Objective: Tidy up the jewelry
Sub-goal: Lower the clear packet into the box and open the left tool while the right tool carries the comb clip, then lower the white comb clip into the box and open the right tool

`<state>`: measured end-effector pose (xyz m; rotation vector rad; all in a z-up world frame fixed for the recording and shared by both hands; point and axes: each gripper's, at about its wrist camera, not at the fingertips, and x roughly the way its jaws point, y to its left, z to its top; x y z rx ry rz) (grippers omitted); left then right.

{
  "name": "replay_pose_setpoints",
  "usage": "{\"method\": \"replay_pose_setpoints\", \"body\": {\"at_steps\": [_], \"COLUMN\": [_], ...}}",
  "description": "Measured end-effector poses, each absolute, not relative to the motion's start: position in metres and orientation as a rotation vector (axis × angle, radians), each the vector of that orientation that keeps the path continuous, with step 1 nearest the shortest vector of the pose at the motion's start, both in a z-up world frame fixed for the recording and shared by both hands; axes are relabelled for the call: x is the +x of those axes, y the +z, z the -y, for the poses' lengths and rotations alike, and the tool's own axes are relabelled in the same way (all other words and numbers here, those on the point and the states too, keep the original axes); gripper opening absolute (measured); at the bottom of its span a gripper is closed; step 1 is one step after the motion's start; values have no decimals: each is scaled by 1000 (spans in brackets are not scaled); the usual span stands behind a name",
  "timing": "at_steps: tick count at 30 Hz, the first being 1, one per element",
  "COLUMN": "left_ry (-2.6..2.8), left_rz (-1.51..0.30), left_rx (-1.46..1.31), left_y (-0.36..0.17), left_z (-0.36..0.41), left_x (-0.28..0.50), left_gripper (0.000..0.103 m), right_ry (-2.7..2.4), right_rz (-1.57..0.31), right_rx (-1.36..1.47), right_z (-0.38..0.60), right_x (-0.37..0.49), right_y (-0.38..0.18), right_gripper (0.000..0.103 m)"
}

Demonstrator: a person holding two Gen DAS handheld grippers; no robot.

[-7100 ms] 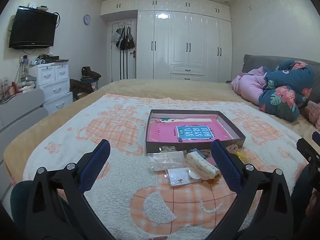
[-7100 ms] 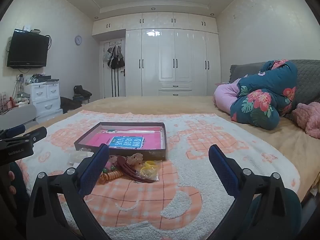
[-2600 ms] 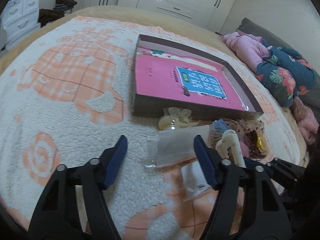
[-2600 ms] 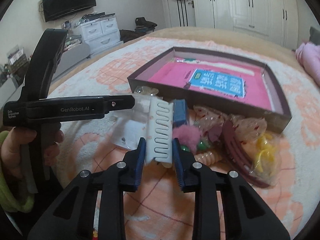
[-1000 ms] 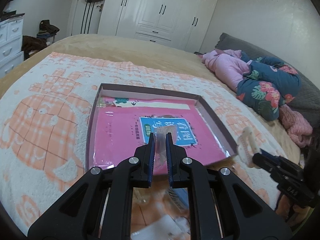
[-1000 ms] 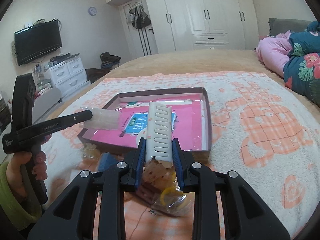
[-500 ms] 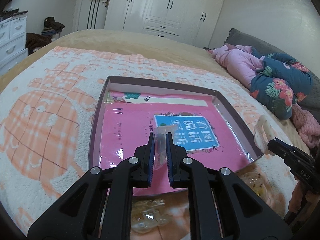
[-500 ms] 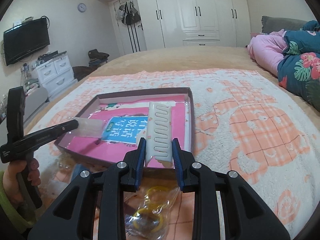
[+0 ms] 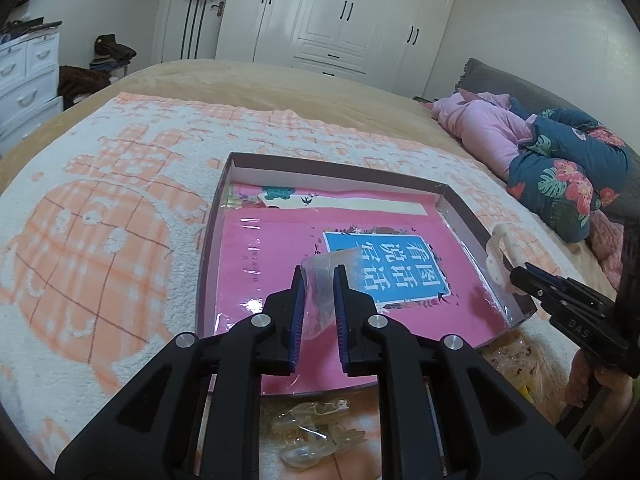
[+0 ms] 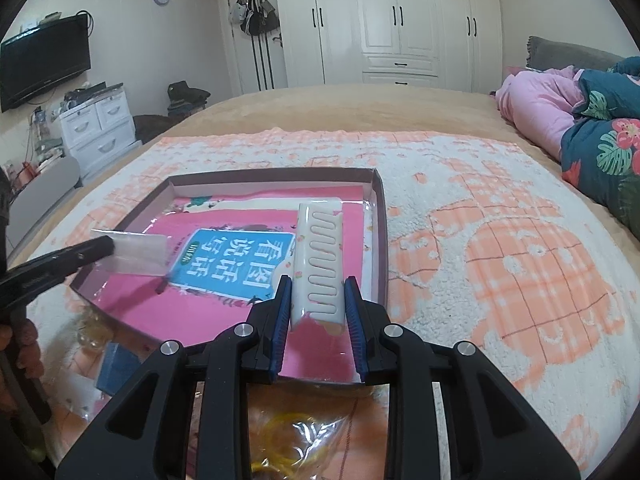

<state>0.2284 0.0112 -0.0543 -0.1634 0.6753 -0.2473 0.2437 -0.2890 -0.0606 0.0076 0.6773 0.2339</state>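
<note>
A shallow brown box [image 9: 218,216] [image 10: 378,216] with a pink book inside lies on the bed blanket. My left gripper [image 9: 319,276] is shut on a small clear plastic bag [image 9: 324,292], held over the book's blue label. From the right wrist view the same bag [image 10: 136,256] hangs over the box's left part. My right gripper [image 10: 316,290] is shut on a cream hair clip [image 10: 320,256] with a wavy slot, above the box's right side. The clip [image 9: 500,252] shows at the box's right wall in the left wrist view.
Loose clear packets [image 9: 316,432] lie on the blanket in front of the box. A bag with yellow hair ties [image 10: 288,448] and a blue item [image 10: 116,364] lie near the box's front edge. Folded bedding [image 9: 560,168] sits at the right.
Both grippers have moved forward and lower over the box with the bag and the clip still gripped. The box now fills more of each view.
</note>
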Motion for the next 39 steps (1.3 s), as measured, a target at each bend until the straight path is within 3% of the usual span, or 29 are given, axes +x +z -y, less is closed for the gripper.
{"method": "replay_pose_setpoints", "body": {"at_steps": [6, 18, 39], "left_ry": [-223, -196, -193], "left_rz": [-663, -629, -501], "left_rx": [-166, -174, -151], "left_y": [-51, -43, -13], "left_z": [-16, -25, -14], "left_x": [225, 216, 166], "left_gripper": [7, 30, 89], "right_ry": [222, 198, 161], "right_rz": [-693, -694, -528], "right_rx": [17, 49, 24], "right_z": [292, 301, 303], "right_x": [246, 243, 197], "right_y": [-66, -68, -32], "right_gripper": [26, 28, 76]}}
